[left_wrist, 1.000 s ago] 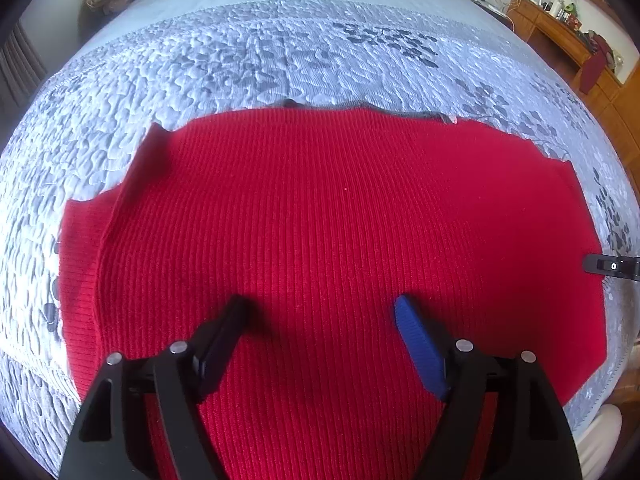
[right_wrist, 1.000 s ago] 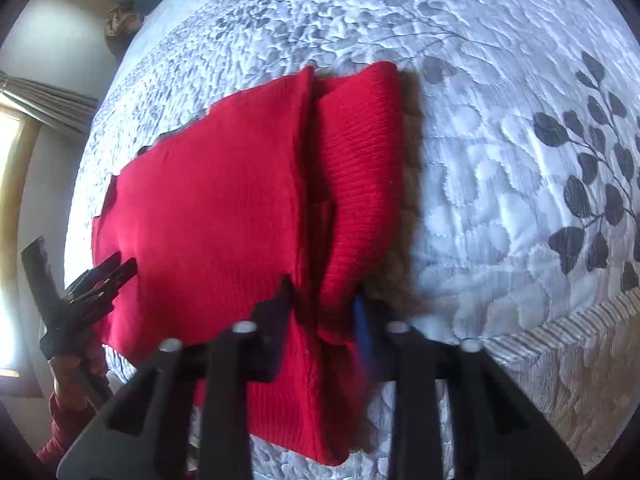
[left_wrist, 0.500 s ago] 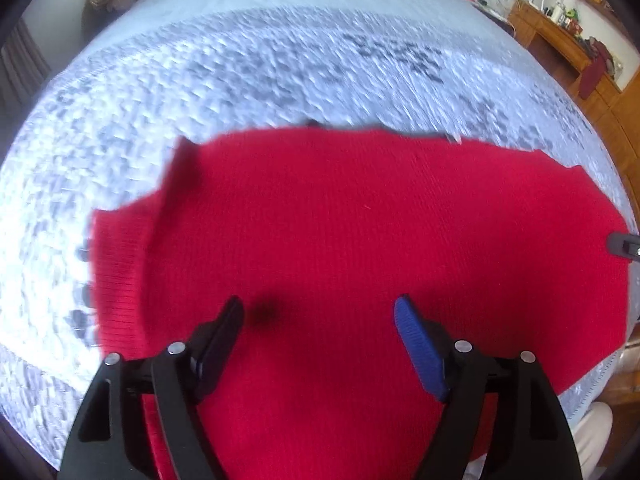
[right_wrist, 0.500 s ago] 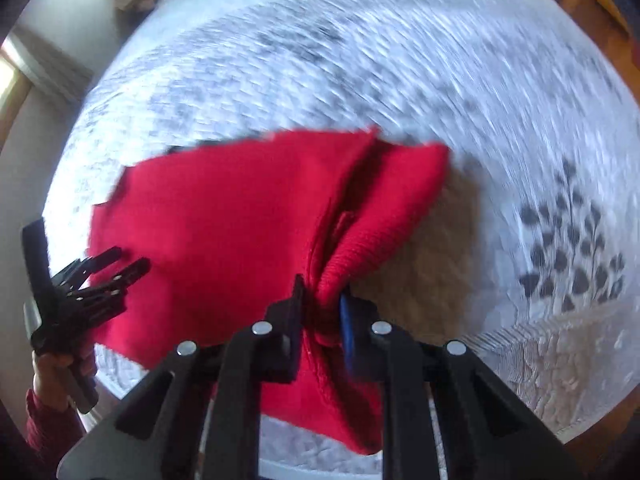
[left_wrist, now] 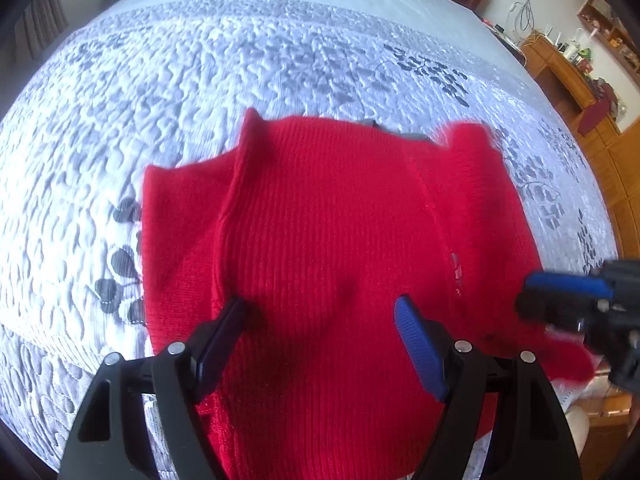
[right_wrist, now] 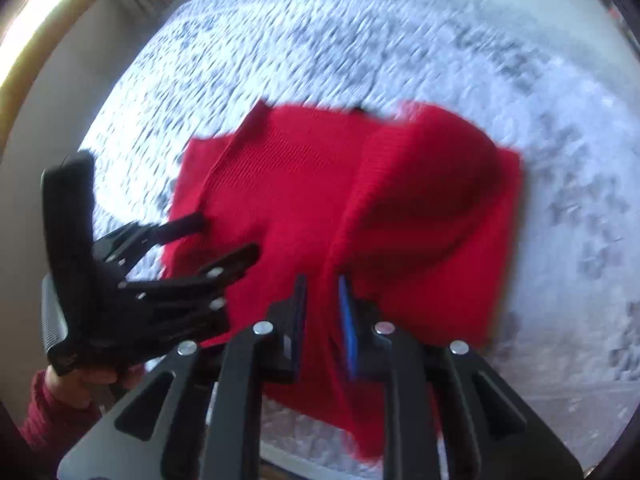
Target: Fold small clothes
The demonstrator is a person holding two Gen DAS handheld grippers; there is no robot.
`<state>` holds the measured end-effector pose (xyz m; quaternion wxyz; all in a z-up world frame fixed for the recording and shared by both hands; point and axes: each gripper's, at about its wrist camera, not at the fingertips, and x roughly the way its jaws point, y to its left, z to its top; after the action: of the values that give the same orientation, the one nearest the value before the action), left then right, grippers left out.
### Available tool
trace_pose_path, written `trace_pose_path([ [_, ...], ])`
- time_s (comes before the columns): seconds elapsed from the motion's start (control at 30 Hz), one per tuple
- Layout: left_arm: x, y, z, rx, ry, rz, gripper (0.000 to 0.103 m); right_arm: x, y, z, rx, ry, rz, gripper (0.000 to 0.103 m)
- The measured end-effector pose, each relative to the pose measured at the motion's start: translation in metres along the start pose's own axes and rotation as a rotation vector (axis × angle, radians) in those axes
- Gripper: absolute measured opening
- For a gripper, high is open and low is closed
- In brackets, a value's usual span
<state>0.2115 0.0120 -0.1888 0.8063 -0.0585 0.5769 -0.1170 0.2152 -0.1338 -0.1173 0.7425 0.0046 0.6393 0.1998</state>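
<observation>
**Two grippers, one red sweater on the bed**

Right gripper pinches a raised fold of the red sweater between its narrow jaws, which have just been opening a little, with the knit bunched up between the pads. Left gripper hangs above the sweater with its jaws wide apart and nothing between them; whether its tips touch the cloth cannot be told.

Count: two grippers, one sweater, one quilted bedspread with a grey leaf print. The sweater lies on the bedspread close to the near edge of the bed, its right side lifted and doubled over towards the middle, its left sleeve folded in flat.

Only the left wrist view shows the room beyond the sweater: a wooden cabinet far to the right, cluttered on top, and the right gripper coming in blurred at the sweater's right edge. Only the right wrist view shows a person's hand in a red sleeve holding the left gripper at the sweater's left, and a bright window beyond it. That view is blurred.
</observation>
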Motion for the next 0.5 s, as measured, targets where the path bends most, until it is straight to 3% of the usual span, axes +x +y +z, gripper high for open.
trace_pose_path([
  [0.07, 0.001, 0.002, -0.002, 0.007, -0.004, -0.009, 0.079, -0.006, 0.001, -0.008, -0.019, -0.029, -0.008, 0.023],
  [0.23, 0.000, 0.005, -0.001, -0.007, -0.002, -0.023, 0.079, -0.039, -0.004, -0.031, -0.053, -0.117, -0.076, 0.045],
  [0.5, -0.019, 0.009, 0.006, -0.052, -0.005, -0.007, 0.079, -0.025, 0.034, -0.104, -0.237, -0.068, -0.104, 0.050],
])
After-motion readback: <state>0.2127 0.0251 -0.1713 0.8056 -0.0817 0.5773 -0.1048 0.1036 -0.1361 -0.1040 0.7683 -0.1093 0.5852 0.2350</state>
